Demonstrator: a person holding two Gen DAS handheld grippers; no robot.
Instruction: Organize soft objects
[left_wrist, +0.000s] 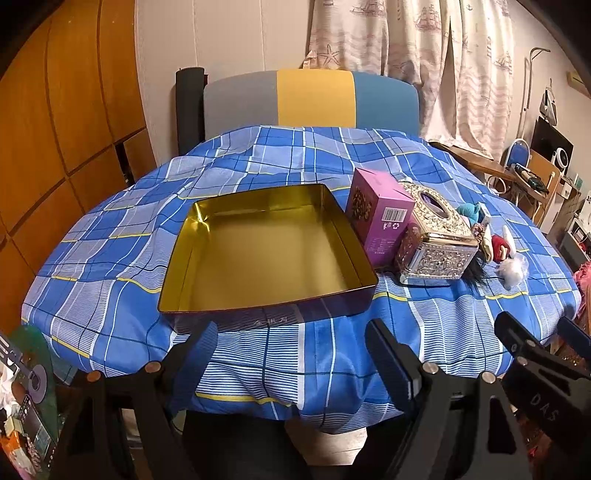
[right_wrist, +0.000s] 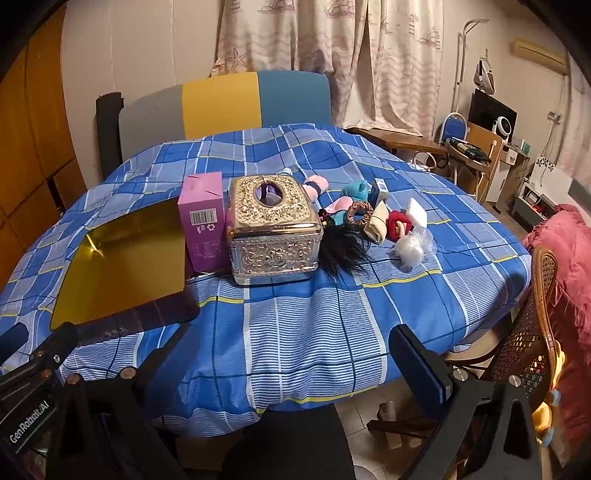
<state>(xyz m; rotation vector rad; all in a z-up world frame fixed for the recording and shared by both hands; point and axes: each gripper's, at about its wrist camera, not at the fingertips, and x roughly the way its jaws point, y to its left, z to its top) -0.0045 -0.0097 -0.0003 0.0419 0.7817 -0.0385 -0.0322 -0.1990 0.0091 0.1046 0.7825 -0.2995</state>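
Gold: 1 tin (left_wrist: 266, 254), 1 tissue box (right_wrist: 275, 229)

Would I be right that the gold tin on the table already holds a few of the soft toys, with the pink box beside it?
Not quite: the gold tin is empty, as the left wrist view shows. The soft toys lie on the tablecloth beyond the ornate tissue box. The pink box does stand beside the tin.
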